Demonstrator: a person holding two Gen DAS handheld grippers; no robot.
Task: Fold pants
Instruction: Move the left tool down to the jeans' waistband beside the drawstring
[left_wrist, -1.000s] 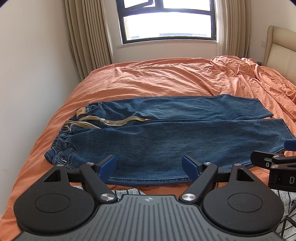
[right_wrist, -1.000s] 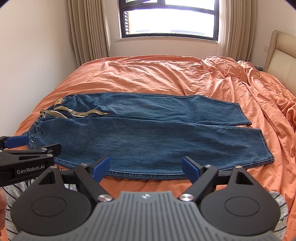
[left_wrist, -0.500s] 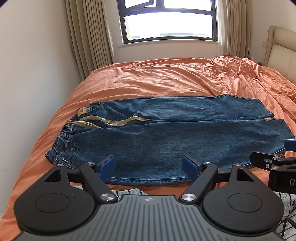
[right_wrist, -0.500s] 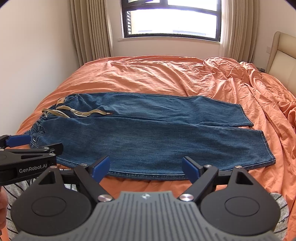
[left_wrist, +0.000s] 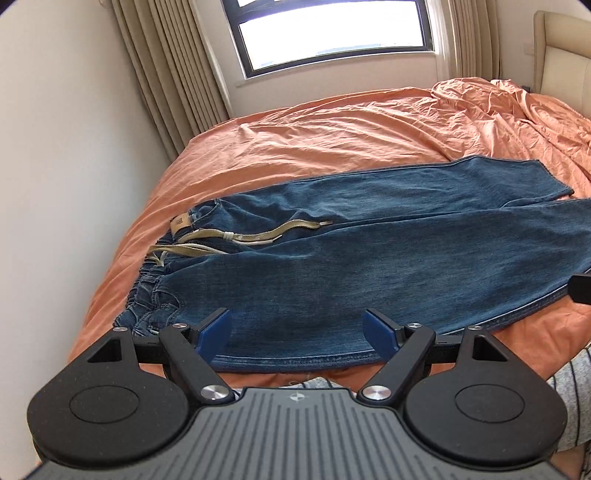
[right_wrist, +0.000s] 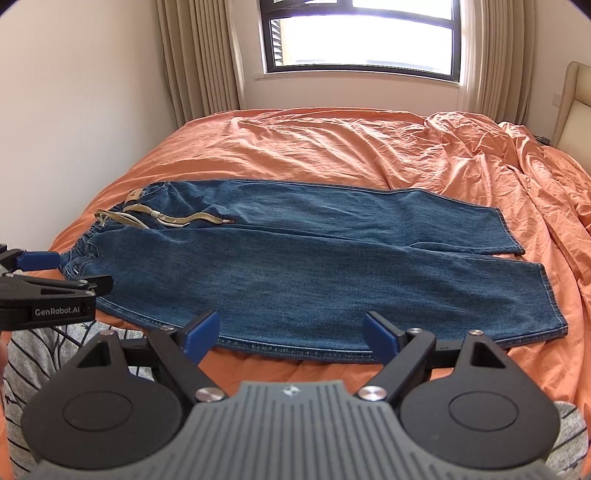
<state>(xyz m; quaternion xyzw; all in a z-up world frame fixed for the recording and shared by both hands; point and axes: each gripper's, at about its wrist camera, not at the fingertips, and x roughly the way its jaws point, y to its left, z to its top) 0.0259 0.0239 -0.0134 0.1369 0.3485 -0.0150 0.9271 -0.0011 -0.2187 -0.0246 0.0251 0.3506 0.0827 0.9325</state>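
Bedroom: orange bedsheet (right_wrist: 332, 147) under a window (right_wrist: 362, 37), curtains at the sides.
Left gripper (left_wrist: 297, 332): blue pads spread wide, holding nothing — hovering over the near seam by the waistband.
Right gripper (right_wrist: 290, 332): likewise spread and empty, over the near leg's edge.
Jeans (right_wrist: 295, 266): flat on the bed, waistband left, hems right, drawstring (left_wrist: 255, 236) loose.
Handling: denim looks heavy, limp, grippy — likely best pinched at waistband corner and hem.

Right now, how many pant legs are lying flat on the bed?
2. The near leg lies along the bed's front edge by both sets of open fingers; the far leg lies flat beside it, toward the window. Neither is folded over yet.
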